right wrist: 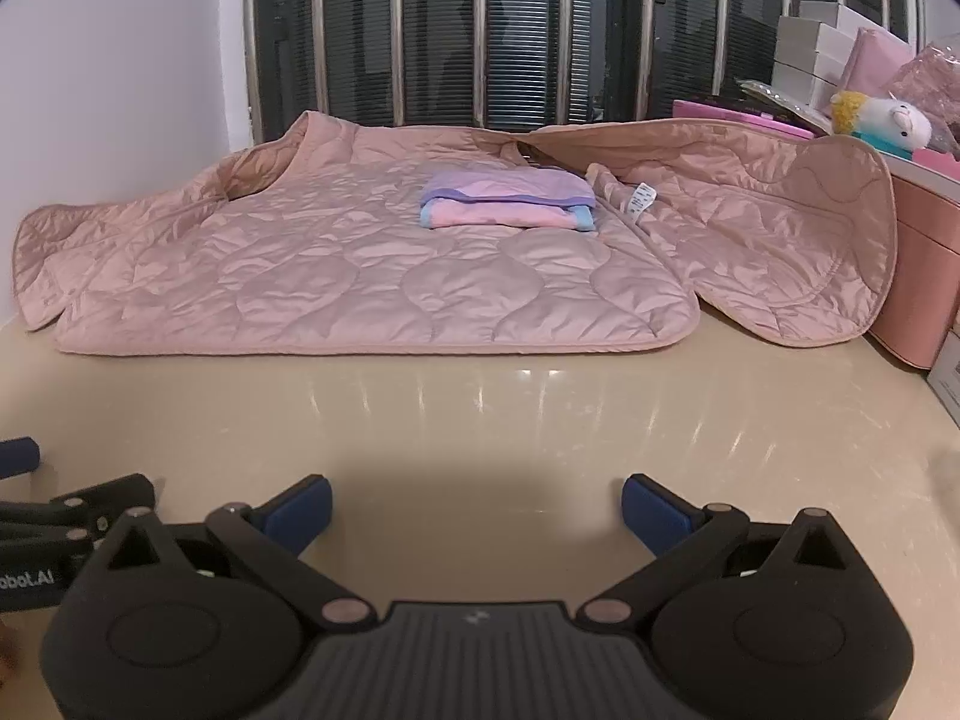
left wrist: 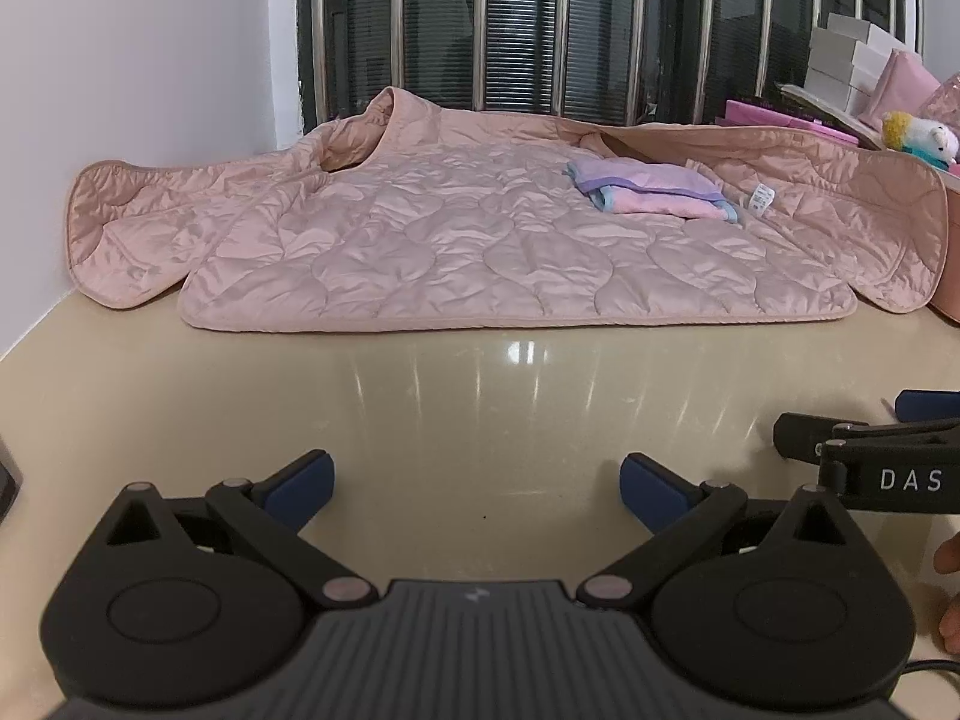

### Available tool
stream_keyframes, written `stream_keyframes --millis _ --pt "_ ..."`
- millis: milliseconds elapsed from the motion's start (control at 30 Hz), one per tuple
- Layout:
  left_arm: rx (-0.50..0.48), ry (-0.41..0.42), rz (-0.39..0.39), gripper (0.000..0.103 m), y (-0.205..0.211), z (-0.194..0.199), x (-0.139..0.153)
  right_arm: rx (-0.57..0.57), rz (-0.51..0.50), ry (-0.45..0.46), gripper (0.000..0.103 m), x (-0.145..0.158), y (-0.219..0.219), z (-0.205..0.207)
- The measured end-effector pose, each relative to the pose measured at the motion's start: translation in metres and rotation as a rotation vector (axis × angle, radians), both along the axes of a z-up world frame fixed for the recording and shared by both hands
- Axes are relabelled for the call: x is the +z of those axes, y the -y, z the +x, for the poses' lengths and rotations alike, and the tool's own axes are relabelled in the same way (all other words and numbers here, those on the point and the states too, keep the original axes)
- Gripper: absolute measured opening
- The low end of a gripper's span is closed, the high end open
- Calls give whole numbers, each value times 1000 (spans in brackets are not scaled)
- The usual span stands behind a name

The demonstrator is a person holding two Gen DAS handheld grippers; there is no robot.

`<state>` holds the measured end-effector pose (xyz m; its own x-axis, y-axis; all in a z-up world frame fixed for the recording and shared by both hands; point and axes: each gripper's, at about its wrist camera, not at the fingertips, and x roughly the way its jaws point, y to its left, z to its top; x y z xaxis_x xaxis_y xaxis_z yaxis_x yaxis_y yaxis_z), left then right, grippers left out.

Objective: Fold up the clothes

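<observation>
Dark window bars (left wrist: 480, 30) stand behind a shiny tan table (left wrist: 480, 396). On the far side of the table lies a pink puffy jacket (left wrist: 456, 240), spread out flat with its sleeves out to the sides. A small folded cloth (right wrist: 510, 201), pink and purple, sits on top of the jacket. Both tongs rest low near the front of the table, side by side. The left gripper (left wrist: 477, 483) is wide apart and holds nothing. The right gripper (right wrist: 477, 507) is wide apart too, with nothing in it. A fluffy toy (right wrist: 882, 120) sits at the right.
</observation>
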<state>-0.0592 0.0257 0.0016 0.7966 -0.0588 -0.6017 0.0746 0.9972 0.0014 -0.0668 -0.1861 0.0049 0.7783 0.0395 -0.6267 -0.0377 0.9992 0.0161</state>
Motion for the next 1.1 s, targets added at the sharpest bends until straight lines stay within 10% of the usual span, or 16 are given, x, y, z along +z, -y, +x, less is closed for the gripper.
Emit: stream_keyframes --millis 1100 --pt "4 22 1 103 3 -11 -3 15 4 34 103 -3 -4 -21"
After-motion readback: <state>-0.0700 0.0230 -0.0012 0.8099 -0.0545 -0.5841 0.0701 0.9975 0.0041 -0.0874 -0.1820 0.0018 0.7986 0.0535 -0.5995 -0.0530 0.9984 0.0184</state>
